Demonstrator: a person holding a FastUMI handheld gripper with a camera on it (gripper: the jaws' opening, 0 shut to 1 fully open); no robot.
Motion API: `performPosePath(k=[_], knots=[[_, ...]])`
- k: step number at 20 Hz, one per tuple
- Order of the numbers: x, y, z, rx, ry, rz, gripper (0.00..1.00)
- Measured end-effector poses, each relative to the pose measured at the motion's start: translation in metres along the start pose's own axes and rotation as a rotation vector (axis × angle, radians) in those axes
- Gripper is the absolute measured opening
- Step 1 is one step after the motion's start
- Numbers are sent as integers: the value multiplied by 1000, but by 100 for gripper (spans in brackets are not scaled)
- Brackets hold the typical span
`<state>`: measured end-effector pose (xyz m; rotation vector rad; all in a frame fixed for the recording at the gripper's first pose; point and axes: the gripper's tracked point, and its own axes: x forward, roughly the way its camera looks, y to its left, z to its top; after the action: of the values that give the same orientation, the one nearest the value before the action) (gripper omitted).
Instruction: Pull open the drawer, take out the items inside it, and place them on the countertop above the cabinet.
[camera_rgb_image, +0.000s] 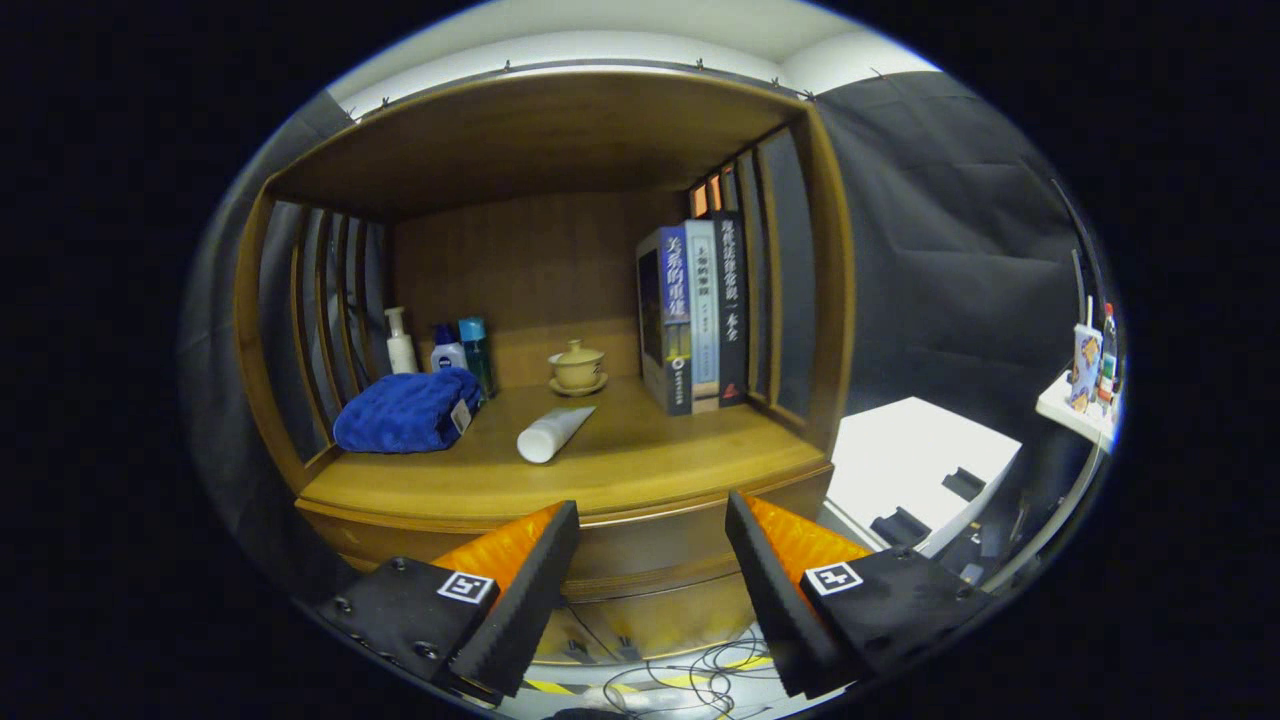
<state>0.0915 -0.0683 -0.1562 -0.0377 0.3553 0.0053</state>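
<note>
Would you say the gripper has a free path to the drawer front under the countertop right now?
Probably yes. The gripper is open and holds nothing, and the drawer front lies just ahead between its fingers. The white tube and blue towel sit higher, on the countertop.

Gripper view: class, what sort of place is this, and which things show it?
Probably a staged household booth, not a real home: a wooden cabinet holds books, a lidded teacup and a blue towel, with black cloth hung behind. The gripper is open before the cabinet front.
</note>
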Motion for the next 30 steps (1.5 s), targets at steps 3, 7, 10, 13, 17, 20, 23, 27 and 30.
performPosePath(k=[3, 7, 10, 13, 17, 20, 23, 27, 30], knots=[[-20, -22, 16, 8, -37, -19, 97], [-43, -35, 33, -22, -37, 8, 97], [-58, -43, 48, -6, -66, 20, 97], [-67, -57, 58, 8, -88, 14, 97], [-72, -73, 60, 25, -89, -18, 97], [-73, -79, 57, 34, -78, -30, 97], [-72, -82, 55, 53, -72, -28, 97], [-71, -88, 54, 77, -71, -37, 97], [-72, -92, 53, 87, -67, -46, 97]])
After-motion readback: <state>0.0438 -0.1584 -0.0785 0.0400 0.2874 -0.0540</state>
